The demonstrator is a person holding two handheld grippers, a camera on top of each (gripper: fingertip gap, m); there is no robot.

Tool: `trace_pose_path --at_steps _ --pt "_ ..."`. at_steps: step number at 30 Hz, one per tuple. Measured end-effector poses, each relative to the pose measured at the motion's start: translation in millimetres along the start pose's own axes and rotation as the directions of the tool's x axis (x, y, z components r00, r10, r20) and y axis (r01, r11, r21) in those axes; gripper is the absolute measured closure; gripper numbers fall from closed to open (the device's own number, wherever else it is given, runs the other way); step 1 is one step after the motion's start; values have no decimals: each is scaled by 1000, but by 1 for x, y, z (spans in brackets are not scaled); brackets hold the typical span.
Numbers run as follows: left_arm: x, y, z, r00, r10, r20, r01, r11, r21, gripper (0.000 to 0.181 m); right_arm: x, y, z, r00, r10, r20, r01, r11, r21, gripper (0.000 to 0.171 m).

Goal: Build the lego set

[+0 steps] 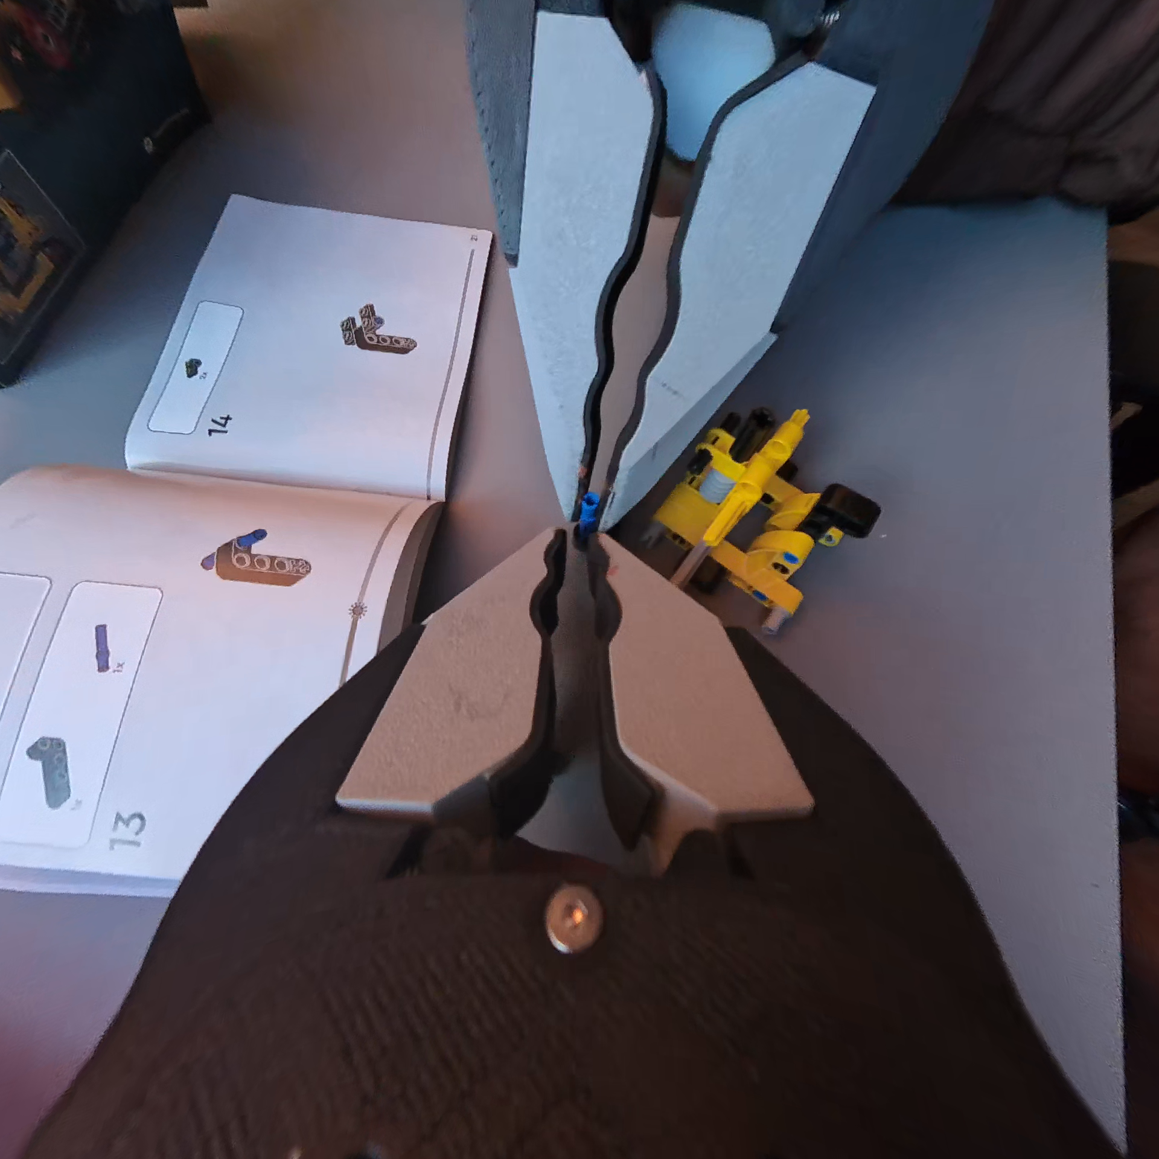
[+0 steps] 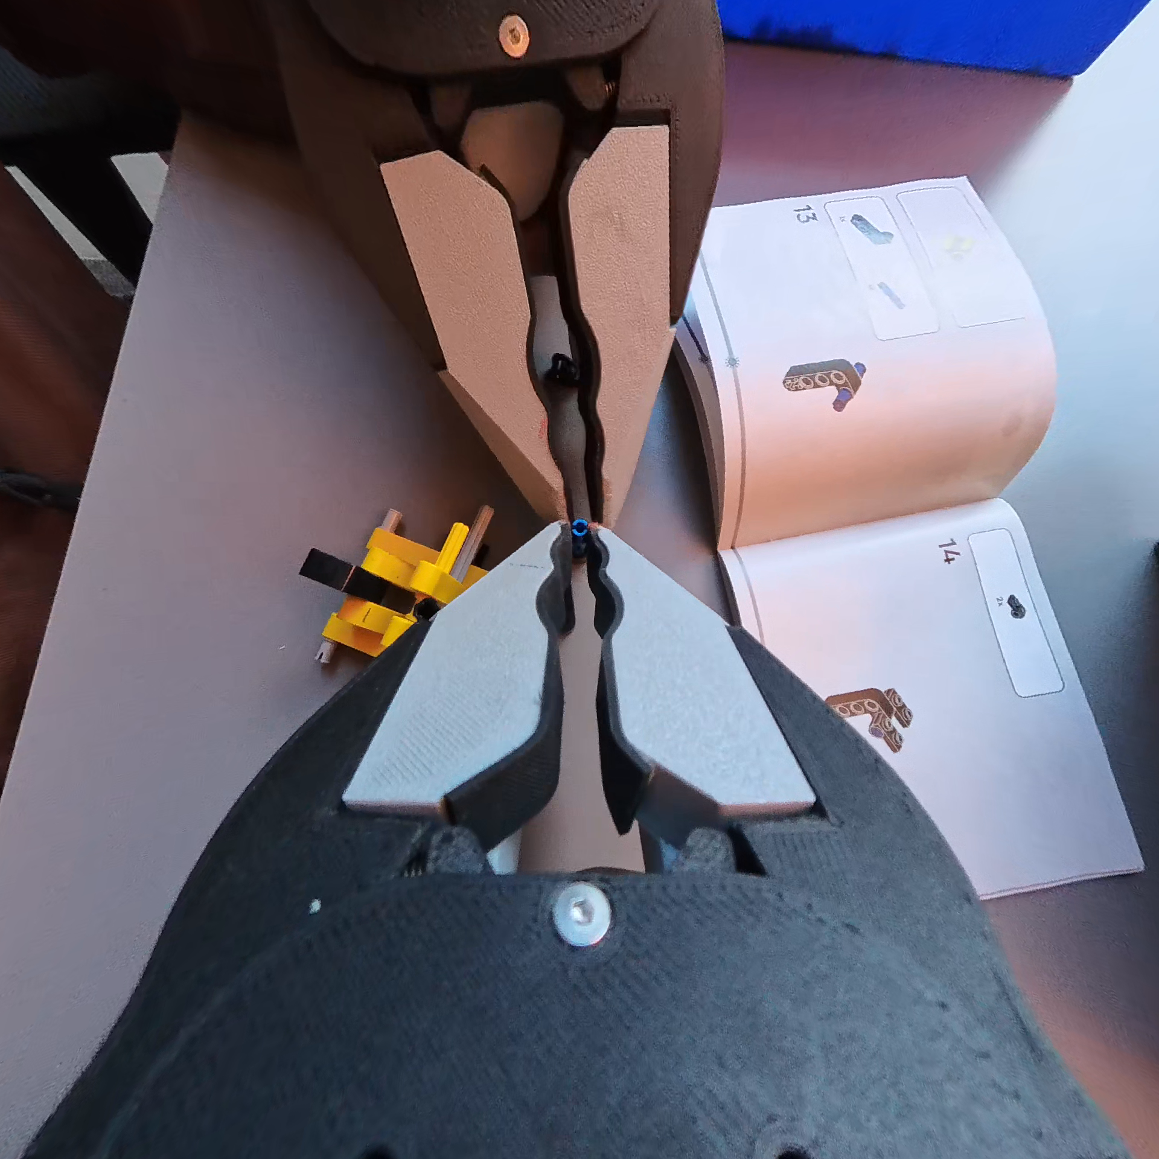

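My two grippers meet tip to tip over the grey table [image 1: 941, 439]. A small blue pin [image 1: 589, 507] sits where they meet. In the left wrist view the right gripper [image 1: 594, 495] comes from above, shut on the pin, and my left gripper [image 1: 578, 538] closes on the pin's darker lower end. In the right wrist view the pin [image 2: 580, 529] shows end-on between the right gripper [image 2: 580, 533] and the left gripper [image 2: 584, 514]. A small black piece [image 2: 561, 370] shows in the gap between the left fingers; I cannot tell whether it is held. A yellow lego assembly [image 1: 752, 520] lies on the table beside the tips.
An open instruction booklet [image 1: 282, 389] lies left of the grippers, and also shows in the right wrist view [image 2: 878, 439]. A dark lego box [image 1: 63, 188] stands at the far left. A blue object [image 2: 909, 25] lies at the far edge. The table edge [image 1: 1110, 564] runs close beyond the yellow assembly [image 2: 395, 596].
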State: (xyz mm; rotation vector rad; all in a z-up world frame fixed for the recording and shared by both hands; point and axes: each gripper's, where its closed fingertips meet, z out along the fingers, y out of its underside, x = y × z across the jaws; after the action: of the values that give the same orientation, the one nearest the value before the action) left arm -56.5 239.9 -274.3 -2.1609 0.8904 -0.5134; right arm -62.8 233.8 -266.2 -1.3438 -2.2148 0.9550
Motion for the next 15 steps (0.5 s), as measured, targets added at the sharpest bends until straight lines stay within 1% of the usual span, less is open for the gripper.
trace_pose_path --at_steps 3,15 --pt "3 0 0 1000 14 -13 -14 1000 2 181 0 0 0 1000 -6 7 6 1000 19 170" --pt "3 -2 2 999 -28 -36 28 1000 4 179 2 -1 -1 994 41 99 -54 989 135 169"
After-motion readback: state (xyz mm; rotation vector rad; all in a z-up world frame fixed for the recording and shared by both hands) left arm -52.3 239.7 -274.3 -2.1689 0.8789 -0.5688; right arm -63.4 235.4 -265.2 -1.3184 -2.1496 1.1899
